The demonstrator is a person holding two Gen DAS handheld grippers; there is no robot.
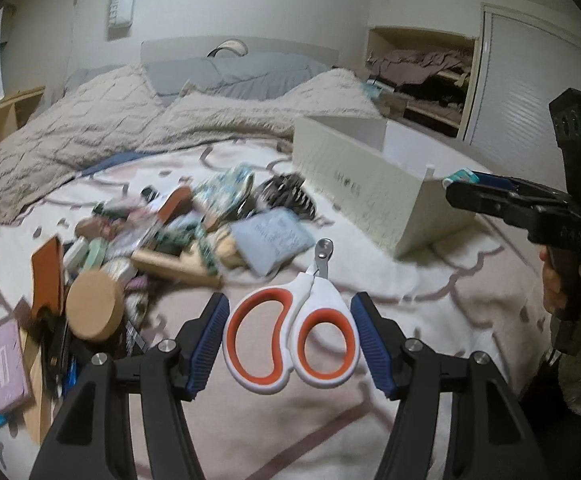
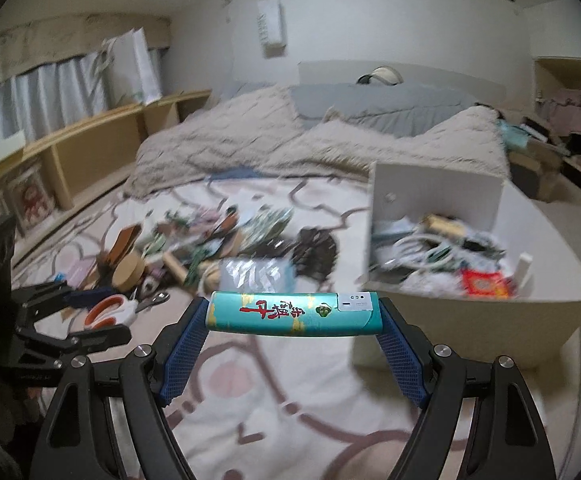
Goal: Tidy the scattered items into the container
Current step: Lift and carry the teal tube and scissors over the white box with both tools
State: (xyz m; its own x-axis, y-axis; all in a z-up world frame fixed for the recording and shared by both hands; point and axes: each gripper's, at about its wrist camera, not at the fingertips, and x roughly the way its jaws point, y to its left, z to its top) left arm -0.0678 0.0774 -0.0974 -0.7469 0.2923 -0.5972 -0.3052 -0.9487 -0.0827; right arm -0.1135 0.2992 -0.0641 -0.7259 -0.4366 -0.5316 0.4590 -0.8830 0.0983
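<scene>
Both my claws are loaded, so I judge this the carry step, between pickup and drop. My left claw (image 1: 290,332) is clamped on the scissors (image 1: 290,340) by the orange-and-white handles, blades pointing away, in the lower middle of the left view. My right claw (image 2: 292,316) is clamped endwise on a teal lighter (image 2: 292,314), held crosswise in the lower middle of the right view. The box (image 2: 486,312) stands on the bed at the right of both views, already holding cables and oddments. The pile (image 1: 150,240) of loose items lies at centre left, well apart from the box. Next, I think, each claw must travel right, clear the near wall of the box, and only then part, scissors going in blades first so they don't snag the rim.
</scene>
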